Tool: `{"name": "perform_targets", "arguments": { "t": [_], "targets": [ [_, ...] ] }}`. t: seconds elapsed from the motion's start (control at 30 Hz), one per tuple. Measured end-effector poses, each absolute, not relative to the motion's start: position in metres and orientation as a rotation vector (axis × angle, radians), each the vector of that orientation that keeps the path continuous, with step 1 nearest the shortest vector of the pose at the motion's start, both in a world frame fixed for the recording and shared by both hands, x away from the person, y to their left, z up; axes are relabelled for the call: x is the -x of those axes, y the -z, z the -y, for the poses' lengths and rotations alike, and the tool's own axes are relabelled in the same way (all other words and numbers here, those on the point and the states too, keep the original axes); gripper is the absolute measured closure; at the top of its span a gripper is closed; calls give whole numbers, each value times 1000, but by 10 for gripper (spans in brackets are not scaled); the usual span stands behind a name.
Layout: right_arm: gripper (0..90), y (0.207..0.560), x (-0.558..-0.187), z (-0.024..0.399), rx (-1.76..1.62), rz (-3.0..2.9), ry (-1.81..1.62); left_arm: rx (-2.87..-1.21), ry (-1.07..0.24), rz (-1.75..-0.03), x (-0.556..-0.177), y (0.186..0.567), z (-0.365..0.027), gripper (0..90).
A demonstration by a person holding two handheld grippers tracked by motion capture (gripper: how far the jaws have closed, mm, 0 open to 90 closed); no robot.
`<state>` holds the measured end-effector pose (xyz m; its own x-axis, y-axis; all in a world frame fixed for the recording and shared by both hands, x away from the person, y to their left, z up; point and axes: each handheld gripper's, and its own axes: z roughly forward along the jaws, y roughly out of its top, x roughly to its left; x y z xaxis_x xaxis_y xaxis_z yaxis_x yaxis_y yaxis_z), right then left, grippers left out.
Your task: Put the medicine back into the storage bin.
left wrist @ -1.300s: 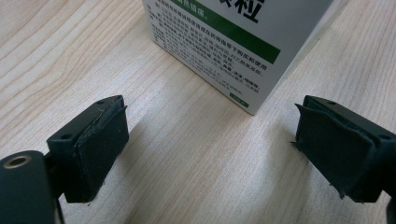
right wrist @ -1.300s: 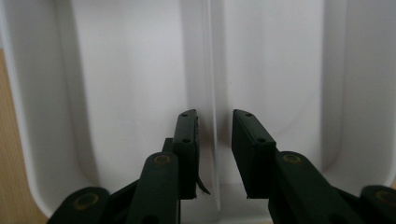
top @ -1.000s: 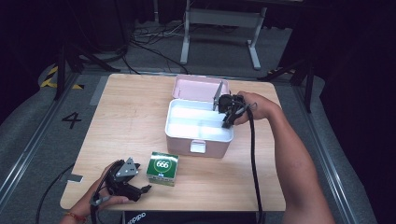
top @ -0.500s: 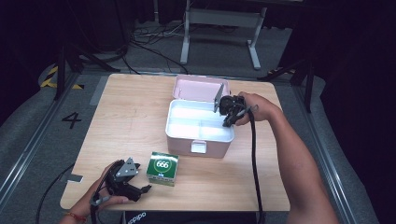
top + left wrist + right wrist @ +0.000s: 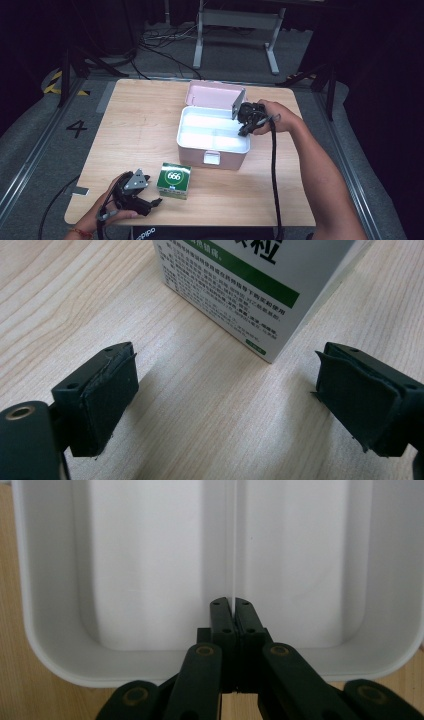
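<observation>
Two grippers are at work on the desk [image 5: 135, 135]. Nearest, the left gripper [image 5: 150, 202] rests low with jaws spread wide, the green carton [image 5: 174, 180] just beyond them, untouched. Farther right, the right gripper [image 5: 245, 129] has just clamped its jaws on the thin divider [image 5: 234, 540] inside the open pink box [image 5: 212, 150], so that insert looks ready to be lifted out.

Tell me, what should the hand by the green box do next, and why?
Probably slide the left gripper forward around the green box, then squeeze. Its jaws stand wide open with the box just ahead, untouched, and the pink lunch box waits open.
</observation>
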<state>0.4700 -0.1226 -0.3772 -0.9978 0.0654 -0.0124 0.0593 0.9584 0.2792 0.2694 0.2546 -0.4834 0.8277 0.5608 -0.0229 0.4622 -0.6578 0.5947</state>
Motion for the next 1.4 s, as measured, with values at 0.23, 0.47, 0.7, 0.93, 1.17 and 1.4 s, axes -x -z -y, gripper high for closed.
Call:
{"name": "perform_targets", "arguments": {
  "t": [0.23,0.47,0.7,0.93,1.17,1.4],
  "targets": [
    [899,373,-467,124,-104,-3069,-467,-2404,-216,-749,-270,484,-254,100],
    [899,369,-465,124,-110,-3042,-482,-2399,-222,-759,-268,483,-254,110],
    [899,362,-460,125,-94,-2998,-494,-2399,-221,-760,-268,483,-254,109],
    [899,355,-458,128,-79,-2970,-537,-2400,-221,-756,-268,483,-254,109],
    [899,348,-457,129,-74,-2947,-566,-2401,-220,-755,-268,483,-254,108],
    [899,334,-457,130,-77,-2920,-613,-2399,-219,-756,-268,483,-254,108]
  ]
}}
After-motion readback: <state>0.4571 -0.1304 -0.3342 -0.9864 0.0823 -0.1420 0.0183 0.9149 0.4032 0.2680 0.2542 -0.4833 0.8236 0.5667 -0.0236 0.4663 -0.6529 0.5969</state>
